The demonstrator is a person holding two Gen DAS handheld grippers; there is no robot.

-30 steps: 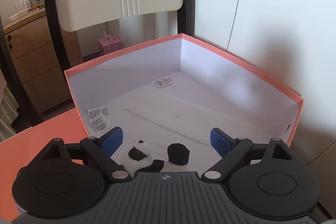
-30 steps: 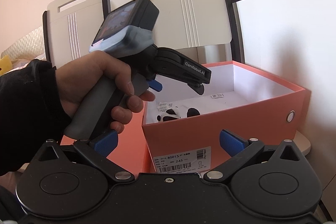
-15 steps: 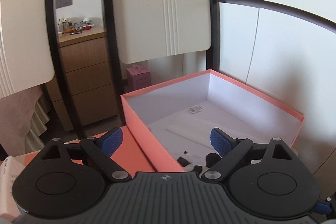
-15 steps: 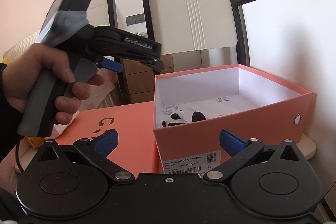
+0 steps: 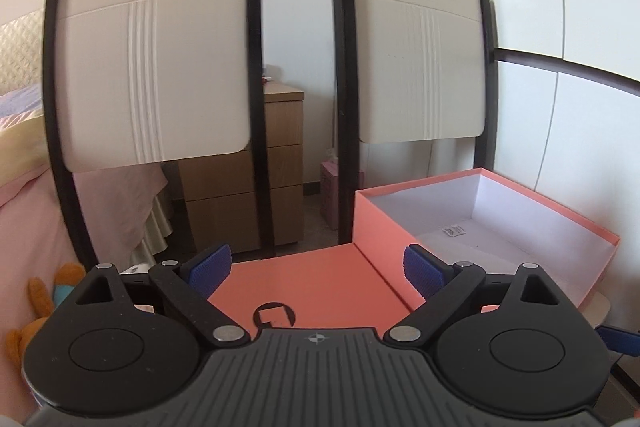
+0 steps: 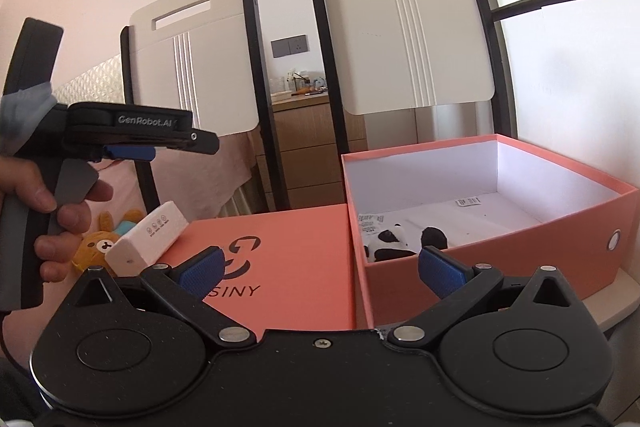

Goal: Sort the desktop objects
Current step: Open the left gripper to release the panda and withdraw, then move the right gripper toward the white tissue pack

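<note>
Bedroom desk point(image 6: 616, 303), orange box point(image 6: 560, 243)

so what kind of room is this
Most likely a bedroom at home: a bed with pink bedding at the left, a wooden drawer unit by the wall, and two chairs behind the table.

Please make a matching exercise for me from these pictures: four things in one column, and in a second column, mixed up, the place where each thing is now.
Things:
1. black-and-white plush toy
2. bear plush
3. white rectangular box
4. orange lid

Places:
A. lying flat, left of the orange box
B. inside the orange box, at its near left corner
C. at the lid's left edge, partly resting on it
D. farthest left, behind the white box

Right pairs: 1-B, 2-D, 3-C, 4-A
</note>
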